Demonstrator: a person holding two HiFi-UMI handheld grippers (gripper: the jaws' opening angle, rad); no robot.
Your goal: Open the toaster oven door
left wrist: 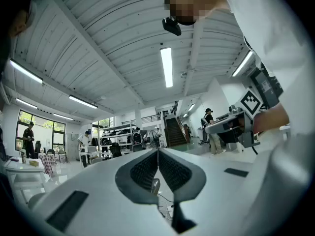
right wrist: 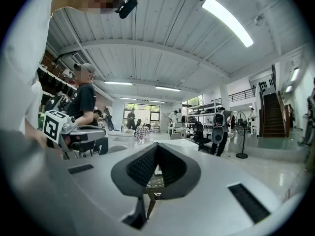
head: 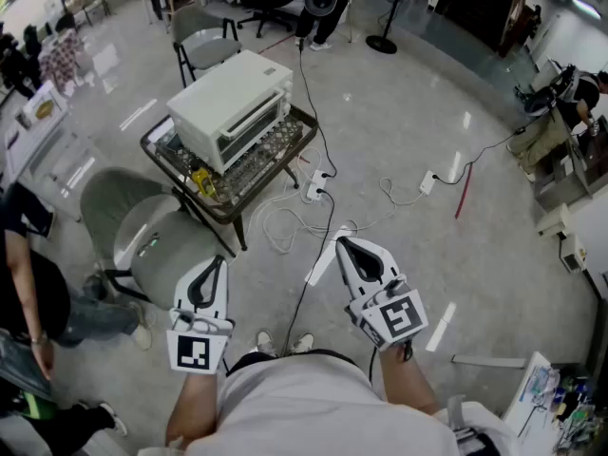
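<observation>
Left gripper and right gripper are hanging clenched and empty, well apart from the boxy cream toaster oven sitting closed on a dark-framed glass table. Approaching seems to be the step in hand, with one gripper then opening to take its door.

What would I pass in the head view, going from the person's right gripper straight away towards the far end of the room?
right gripper → white power strip on the floor → toaster oven → grey chair behind it → person standing at the far end
</observation>
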